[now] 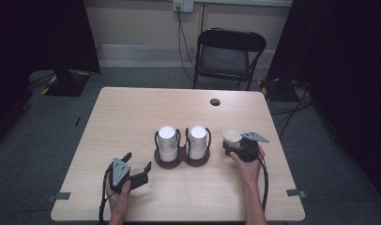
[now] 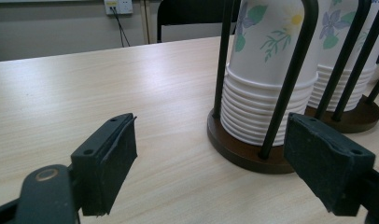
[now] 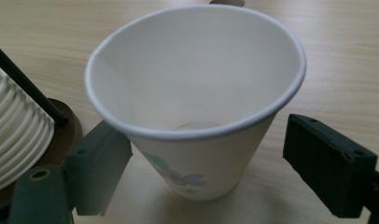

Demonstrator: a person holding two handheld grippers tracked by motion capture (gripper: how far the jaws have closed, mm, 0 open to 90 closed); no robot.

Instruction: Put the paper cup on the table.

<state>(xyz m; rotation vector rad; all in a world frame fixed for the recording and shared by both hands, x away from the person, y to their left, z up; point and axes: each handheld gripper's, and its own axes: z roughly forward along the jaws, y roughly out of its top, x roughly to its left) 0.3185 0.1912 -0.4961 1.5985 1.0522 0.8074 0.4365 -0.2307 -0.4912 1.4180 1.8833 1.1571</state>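
Right gripper view shows the paper cup (image 3: pixel 197 107) upright on the counter (image 3: pixel 341 56) between the released right tongs (image 3: pixel 215 172) (left tongs (image 2: pixel 211 168) also released, farther off).

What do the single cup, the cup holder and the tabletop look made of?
Single cup: likely paper, matte white inside, with a rolled rim, a side seam and a floral print.
Cup holder: dark brown base, probably wood or wood-look, satin; black uprights look like painted metal rod, though plastic is possible.
Tabletop: pale wood-grain, probably laminate, with a soft sheen.
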